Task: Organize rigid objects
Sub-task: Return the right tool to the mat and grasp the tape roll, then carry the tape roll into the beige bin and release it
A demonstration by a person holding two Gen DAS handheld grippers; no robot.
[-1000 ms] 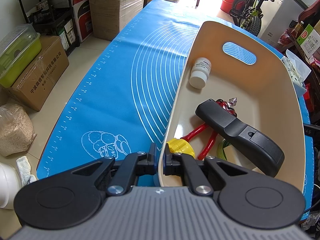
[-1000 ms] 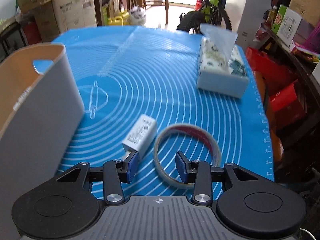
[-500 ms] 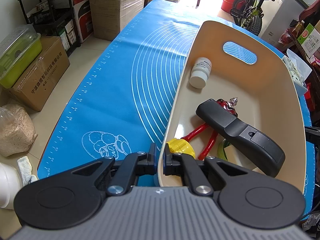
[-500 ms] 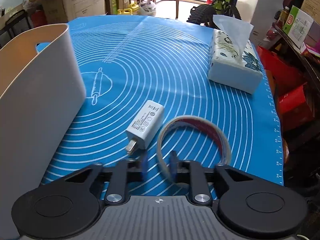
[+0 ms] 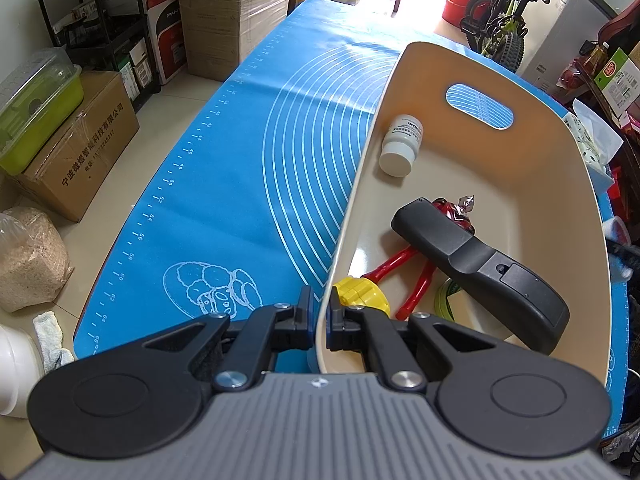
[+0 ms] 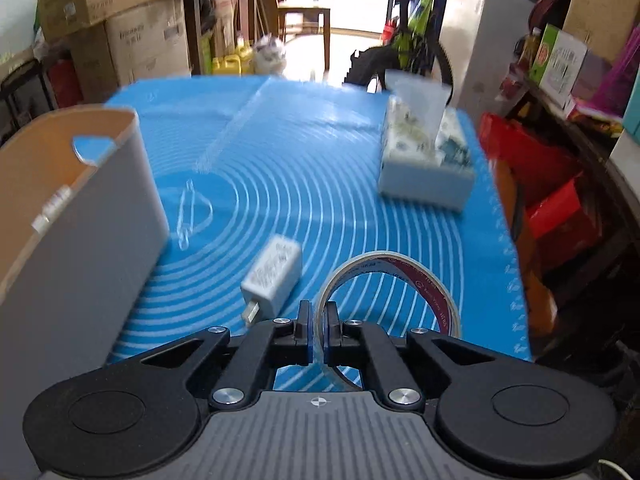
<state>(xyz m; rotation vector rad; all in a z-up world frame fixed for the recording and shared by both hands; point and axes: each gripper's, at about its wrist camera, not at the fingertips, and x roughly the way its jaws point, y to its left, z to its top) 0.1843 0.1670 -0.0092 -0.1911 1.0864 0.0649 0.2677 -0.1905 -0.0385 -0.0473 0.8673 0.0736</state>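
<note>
My left gripper (image 5: pixel 318 320) is shut on the near rim of a cream bin (image 5: pixel 520 160) that stands on the blue mat. The bin holds a white pill bottle (image 5: pixel 400 146), a black remote (image 5: pixel 480 268), red-handled pliers (image 5: pixel 404 276), a yellow piece (image 5: pixel 362 294) and a green tape roll (image 5: pixel 446 300). My right gripper (image 6: pixel 318 322) is shut on the near edge of a clear tape roll (image 6: pixel 400 280), which is tilted up off the mat. A white charger (image 6: pixel 272 274) lies just left of it. The bin's outer wall (image 6: pixel 92 232) is on the left.
A tissue box (image 6: pixel 426 164) stands at the far right of the blue mat (image 6: pixel 300 168). The mat's right edge drops off beside red crates (image 6: pixel 552 200). Cardboard boxes (image 5: pixel 80 140) and a shelf (image 5: pixel 100 20) stand on the floor to the left.
My right gripper has closed on the tape roll and lifted its near edge. The right view has shifted and blurred. The left gripper and bin have not moved.
</note>
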